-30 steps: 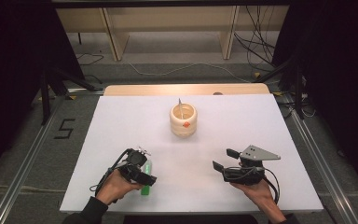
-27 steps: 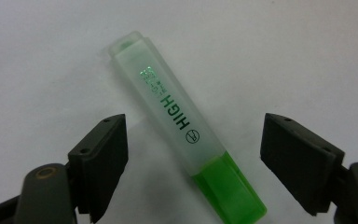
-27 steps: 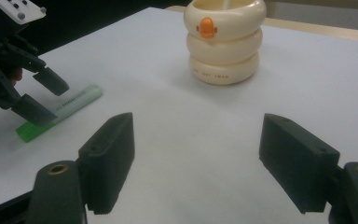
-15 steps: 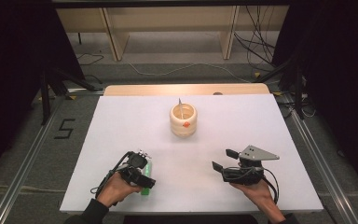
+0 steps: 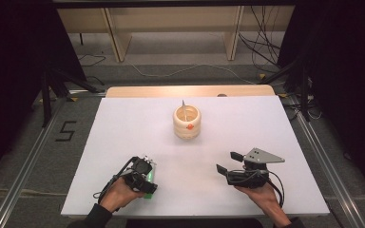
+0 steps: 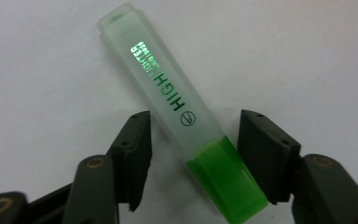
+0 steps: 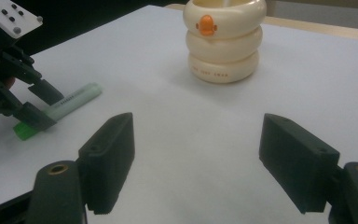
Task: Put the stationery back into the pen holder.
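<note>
A green highlighter with a frosted clear cap lies flat on the white table. My left gripper is open, one jaw on each side of the barrel's green end; the right-hand jaw is very close to it. From above, the left gripper covers most of the highlighter near the front left. In the right gripper view the highlighter lies between the left gripper's jaws. My right gripper is open and empty at the front right.
A cream ringed pot with an orange spot stands at the table's middle, with a thin stick rising from it. A wooden strip runs along the table's far edge. Cables lie on the floor beyond.
My left gripper has shifted very slightly over the highlighter. The right gripper and the pot have stayed put.
</note>
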Action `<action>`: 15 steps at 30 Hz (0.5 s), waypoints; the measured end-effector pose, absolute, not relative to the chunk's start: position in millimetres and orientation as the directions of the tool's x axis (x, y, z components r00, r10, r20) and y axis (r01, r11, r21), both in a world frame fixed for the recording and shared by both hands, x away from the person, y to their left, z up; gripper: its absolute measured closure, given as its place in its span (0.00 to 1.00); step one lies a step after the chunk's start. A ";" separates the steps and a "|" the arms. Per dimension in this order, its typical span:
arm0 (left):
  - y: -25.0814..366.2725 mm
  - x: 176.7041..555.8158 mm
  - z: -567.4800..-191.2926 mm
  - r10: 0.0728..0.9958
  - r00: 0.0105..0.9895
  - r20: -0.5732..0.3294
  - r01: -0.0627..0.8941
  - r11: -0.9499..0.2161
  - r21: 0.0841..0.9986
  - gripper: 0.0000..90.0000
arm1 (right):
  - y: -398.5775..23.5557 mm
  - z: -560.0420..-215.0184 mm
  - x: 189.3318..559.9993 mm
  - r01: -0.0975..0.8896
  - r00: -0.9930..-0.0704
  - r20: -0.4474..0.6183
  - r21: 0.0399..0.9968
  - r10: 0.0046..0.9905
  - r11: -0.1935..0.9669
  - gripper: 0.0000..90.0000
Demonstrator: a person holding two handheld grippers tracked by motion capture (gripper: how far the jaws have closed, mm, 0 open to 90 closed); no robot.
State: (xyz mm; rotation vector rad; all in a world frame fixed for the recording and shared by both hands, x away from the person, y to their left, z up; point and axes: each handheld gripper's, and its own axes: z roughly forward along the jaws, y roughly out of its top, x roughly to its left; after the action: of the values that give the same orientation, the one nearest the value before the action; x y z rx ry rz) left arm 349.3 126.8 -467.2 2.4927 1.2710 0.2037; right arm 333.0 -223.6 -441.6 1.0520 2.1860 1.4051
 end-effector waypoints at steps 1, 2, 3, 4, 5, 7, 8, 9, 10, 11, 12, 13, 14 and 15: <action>126.8 349.3 -467.3 0.806 0.592 -0.019 0.756 -0.547 0.358 0.52 | -223.6 -441.6 333.0 0.403 -0.670 0.107 0.884 0.735 0.239 0.31; 127.3 349.8 -466.9 0.805 0.592 -0.021 0.757 -0.548 0.356 0.54 | -223.6 -441.6 333.0 0.403 -0.669 0.106 0.884 0.735 0.239 0.31; 127.8 350.5 -466.7 0.806 0.591 -0.020 0.758 -0.547 0.355 0.56 | -223.7 -441.6 333.1 0.402 -0.669 0.106 0.884 0.735 0.238 0.31; 128.2 351.1 -466.8 0.808 0.590 -0.017 0.757 -0.545 0.360 0.59 | -223.8 -441.8 333.4 0.401 -0.670 0.105 0.884 0.735 0.239 0.31; 128.6 350.9 -466.7 0.808 0.589 -0.008 0.755 -0.547 0.362 0.61 | -223.8 -442.1 333.7 0.400 -0.671 0.105 0.885 0.734 0.240 0.31; 128.9 350.8 -466.4 0.806 0.592 -0.010 0.752 -0.548 0.366 0.67 | -223.8 -442.0 333.5 0.401 -0.670 0.104 0.884 0.735 0.241 0.31; 128.6 350.8 -466.3 0.804 0.595 -0.014 0.751 -0.549 0.367 0.70 | -223.5 -441.8 333.3 0.400 -0.670 0.104 0.884 0.735 0.241 0.31; 128.2 350.7 -466.3 0.802 0.598 -0.012 0.748 -0.553 0.366 0.73 | -223.4 -441.7 333.1 0.402 -0.669 0.104 0.884 0.736 0.240 0.31; 128.3 350.8 -466.2 0.800 0.600 -0.012 0.747 -0.554 0.366 0.73 | -223.4 -441.8 333.3 0.403 -0.669 0.105 0.883 0.736 0.240 0.31; 128.7 351.1 -466.3 0.798 0.602 -0.015 0.746 -0.555 0.368 0.73 | -223.4 -442.1 333.6 0.402 -0.669 0.105 0.884 0.736 0.240 0.31; 129.4 351.6 -466.0 0.795 0.606 -0.022 0.746 -0.558 0.365 0.73 | -223.3 -442.2 333.6 0.404 -0.669 0.107 0.883 0.736 0.240 0.31; 129.7 352.0 -465.9 0.792 0.610 -0.025 0.744 -0.561 0.364 0.74 | -223.2 -442.3 333.5 0.403 -0.670 0.104 0.883 0.735 0.242 0.31; 129.9 352.3 -465.7 0.790 0.612 -0.026 0.742 -0.563 0.364 0.74 | -222.9 -442.3 333.3 0.404 -0.670 0.105 0.882 0.735 0.242 0.31; 130.0 352.5 -465.6 0.787 0.616 -0.026 0.739 -0.566 0.364 0.74 | -222.9 -442.3 333.3 0.404 -0.670 0.106 0.882 0.735 0.241 0.31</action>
State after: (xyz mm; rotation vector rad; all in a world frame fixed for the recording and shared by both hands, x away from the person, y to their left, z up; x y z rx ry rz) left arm 352.5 130.0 -465.6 2.5031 1.2279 0.1974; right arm 333.3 -222.9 -442.3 1.0523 2.1899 1.4008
